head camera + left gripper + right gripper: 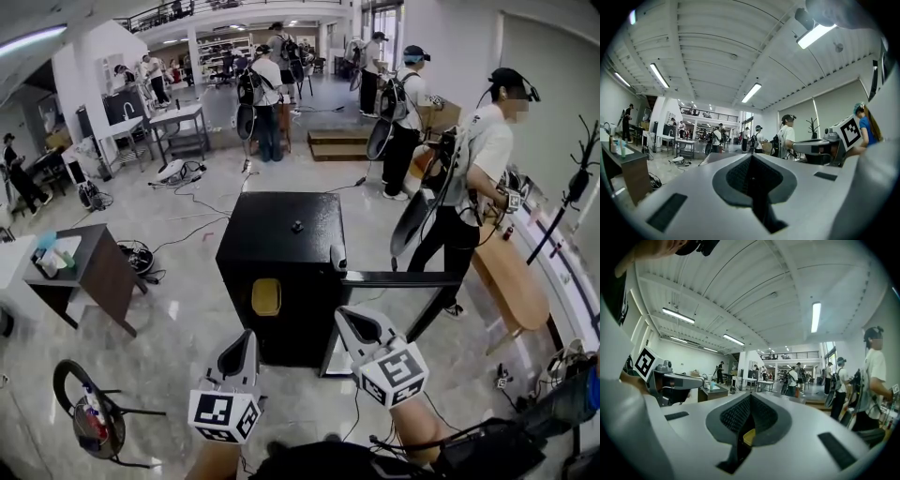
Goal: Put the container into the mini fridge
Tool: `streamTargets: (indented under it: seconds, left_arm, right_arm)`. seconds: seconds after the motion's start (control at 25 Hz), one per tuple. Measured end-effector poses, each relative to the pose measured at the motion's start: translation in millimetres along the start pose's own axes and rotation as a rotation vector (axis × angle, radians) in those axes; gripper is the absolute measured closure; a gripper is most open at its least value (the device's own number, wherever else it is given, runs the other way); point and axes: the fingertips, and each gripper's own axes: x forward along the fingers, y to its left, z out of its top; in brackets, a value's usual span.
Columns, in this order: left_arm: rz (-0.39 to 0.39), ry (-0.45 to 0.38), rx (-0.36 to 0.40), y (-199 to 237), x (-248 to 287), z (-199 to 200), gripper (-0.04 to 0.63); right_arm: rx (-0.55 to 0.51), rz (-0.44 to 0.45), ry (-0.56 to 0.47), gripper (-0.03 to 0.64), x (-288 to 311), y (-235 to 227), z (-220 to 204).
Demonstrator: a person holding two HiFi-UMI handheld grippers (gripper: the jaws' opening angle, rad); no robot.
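Pale glossy floor [187, 328] carries black mini fridge [281, 234] at centre, its door [403, 278] open to right. Small dark thing [296, 226] on fridge top. Yellow container [265, 296] in open front, support under it unclear. Cables [187, 220] on floor at far left, dark side table [94, 267] at left.

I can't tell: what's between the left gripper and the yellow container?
Only the black mini fridge itself, nothing loose; the head view shows it.
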Motion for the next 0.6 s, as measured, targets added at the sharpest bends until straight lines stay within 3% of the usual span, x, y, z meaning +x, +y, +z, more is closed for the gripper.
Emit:
streamTargets:
  seconds: [0.6]
  left_arm:
    - [0.052,-0.003,-0.019,2.1,1.1,-2.6,0.589]
  right_arm:
    - [-0.015,0.016,-0.013,0.601,0.3,-11.7,2.3]
